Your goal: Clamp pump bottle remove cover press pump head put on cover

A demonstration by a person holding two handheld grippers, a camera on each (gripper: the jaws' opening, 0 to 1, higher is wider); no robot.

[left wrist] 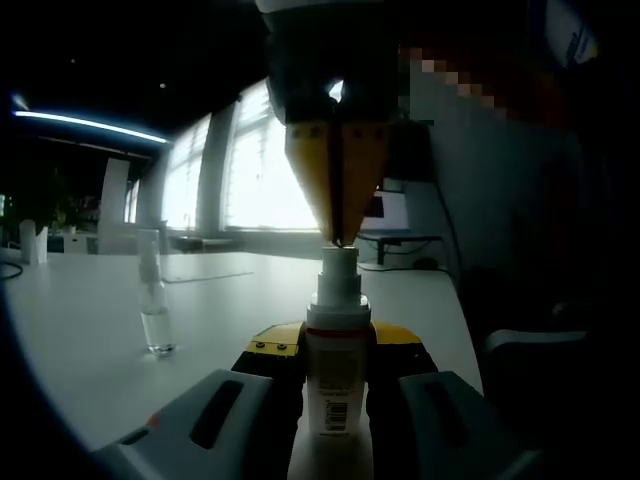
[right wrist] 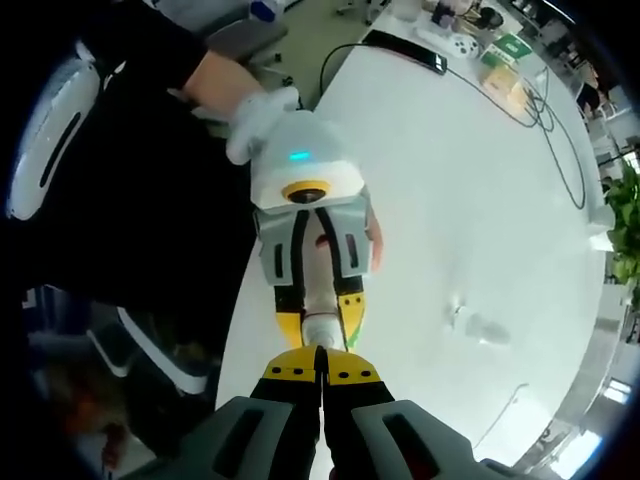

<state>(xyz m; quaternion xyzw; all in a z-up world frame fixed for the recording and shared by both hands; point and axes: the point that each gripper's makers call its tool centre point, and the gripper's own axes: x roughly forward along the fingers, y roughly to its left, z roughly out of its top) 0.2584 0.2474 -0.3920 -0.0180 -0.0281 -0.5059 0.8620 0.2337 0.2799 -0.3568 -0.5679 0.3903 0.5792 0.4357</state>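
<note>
While left gripper [left wrist: 338, 385] clamps pump bottle [left wrist: 337, 375], right gripper [left wrist: 338, 238] hides its head

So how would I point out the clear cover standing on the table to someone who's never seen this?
Start from the white table in the left gripper view. Away from the pump bottle clamped between the left gripper fingers, the clear cover stands upright alone: a see-through tube, unlike the white labelled bottle.

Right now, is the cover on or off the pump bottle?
Off. The pump bottle, clamped in the left gripper, shows a bare pump head; the shut right gripper touches it. The clear cover stands on the table.
</note>
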